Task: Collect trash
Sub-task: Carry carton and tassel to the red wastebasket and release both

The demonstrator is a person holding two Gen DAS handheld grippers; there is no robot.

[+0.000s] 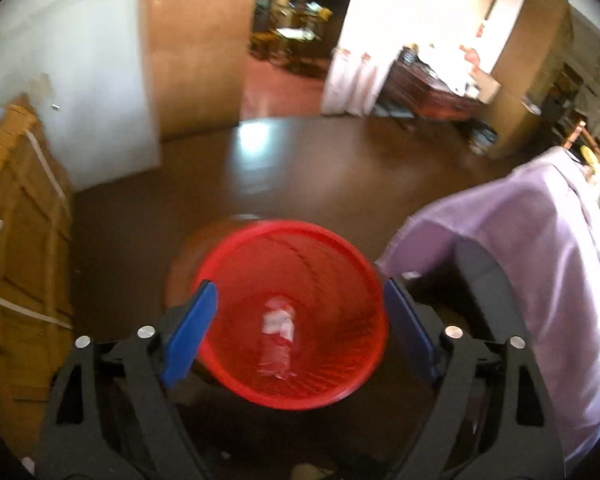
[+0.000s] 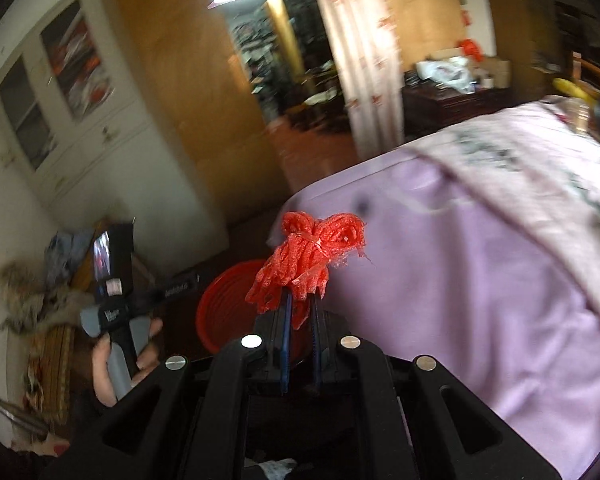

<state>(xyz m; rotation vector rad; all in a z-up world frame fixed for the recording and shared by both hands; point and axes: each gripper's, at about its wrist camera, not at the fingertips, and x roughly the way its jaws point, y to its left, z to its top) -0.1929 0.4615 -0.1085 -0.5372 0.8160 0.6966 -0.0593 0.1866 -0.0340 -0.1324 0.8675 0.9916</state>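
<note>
A red mesh waste bin [image 1: 331,380] stands on the dark floor beside the table. A crumpled plastic bottle [image 1: 278,342] lies inside it. My left gripper [image 1: 300,312] is open and empty, its blue pads spread above the bin's mouth. My right gripper [image 2: 301,304] is shut on a wad of red foam netting [image 2: 307,256], held up beside the table, above and right of the bin [image 2: 228,300]. The left gripper's body [image 2: 116,280] and the hand holding it show at the left of the right wrist view.
A table with a lilac cloth [image 2: 479,280] fills the right side; it also shows in the left wrist view [image 1: 539,260]. Wooden crates [image 1: 24,240] stand at the left by a white cabinet [image 2: 60,120]. An open doorway [image 1: 284,52] lies ahead.
</note>
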